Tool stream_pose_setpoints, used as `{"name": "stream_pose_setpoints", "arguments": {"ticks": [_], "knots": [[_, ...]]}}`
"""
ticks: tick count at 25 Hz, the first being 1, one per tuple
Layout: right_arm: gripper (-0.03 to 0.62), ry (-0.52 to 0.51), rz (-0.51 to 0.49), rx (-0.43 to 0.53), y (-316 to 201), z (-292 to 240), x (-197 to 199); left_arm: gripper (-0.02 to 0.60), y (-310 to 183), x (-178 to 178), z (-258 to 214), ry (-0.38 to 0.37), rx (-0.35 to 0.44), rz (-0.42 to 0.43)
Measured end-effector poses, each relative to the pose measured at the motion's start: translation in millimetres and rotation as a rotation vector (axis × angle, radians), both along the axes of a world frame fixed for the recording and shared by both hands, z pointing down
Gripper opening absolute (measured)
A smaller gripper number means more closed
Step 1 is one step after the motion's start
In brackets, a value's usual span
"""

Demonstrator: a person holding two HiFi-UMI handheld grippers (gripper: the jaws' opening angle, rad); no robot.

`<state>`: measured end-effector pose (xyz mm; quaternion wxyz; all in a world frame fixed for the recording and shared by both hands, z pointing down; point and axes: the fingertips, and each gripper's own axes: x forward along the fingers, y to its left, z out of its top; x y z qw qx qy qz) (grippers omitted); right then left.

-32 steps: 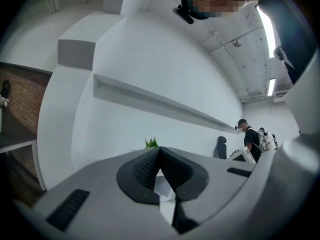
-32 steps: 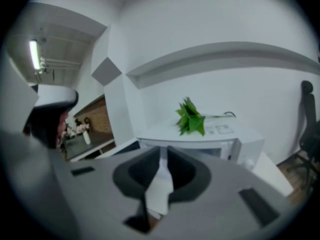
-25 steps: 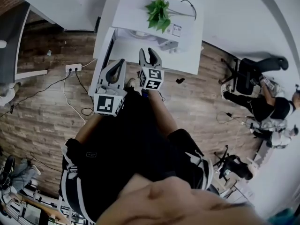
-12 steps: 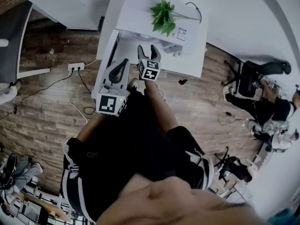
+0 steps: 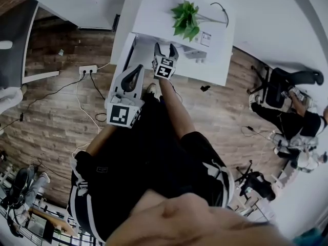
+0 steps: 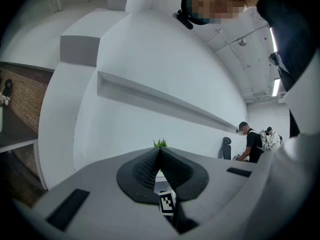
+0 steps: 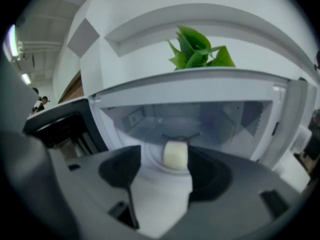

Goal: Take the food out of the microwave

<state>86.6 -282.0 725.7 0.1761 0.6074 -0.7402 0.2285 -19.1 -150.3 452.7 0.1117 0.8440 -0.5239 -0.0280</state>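
Observation:
A white microwave point(image 5: 159, 14) stands with its door point(image 5: 123, 47) swung open to the left and a green plant point(image 5: 187, 19) on top. In the right gripper view a pale, rounded piece of food point(image 7: 175, 154) sits on a white dish point(image 7: 155, 166) inside the cavity point(image 7: 200, 121). My right gripper point(image 5: 166, 48) points into the opening; its jaws are opening, and the food shows in the gap between them point(image 7: 167, 165) with neither pad touching it. My left gripper point(image 5: 136, 68) hangs beside the door, shut on nothing, its tips meeting point(image 6: 160, 151).
A power strip point(image 5: 88, 69) with cables lies on the wooden floor at left. A seated person point(image 5: 287, 118) and an office chair point(image 5: 279, 81) are at the right. The dark door panel point(image 7: 60, 126) stands left of the cavity.
My right gripper has moved forward and down toward the microwave opening, and its jaws have spread wider. The left gripper has stayed in place.

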Motion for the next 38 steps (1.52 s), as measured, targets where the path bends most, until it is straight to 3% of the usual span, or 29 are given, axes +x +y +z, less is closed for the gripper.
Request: {"name": "stream_pose_setpoints", "arguments": {"ticks": [30,38], "knots": [[0.305,0.109,0.05,-0.147,-64.6,88.0,7.5,0.031,-24.9,-23.7,15.3,-0.015,-0.076,-0.057],[0.304,0.148,0.012,-0.18,-66.0,93.3,8.2,0.031,-27.6,-23.0,18.9,-0.017,-0.081,-0.06]]}}
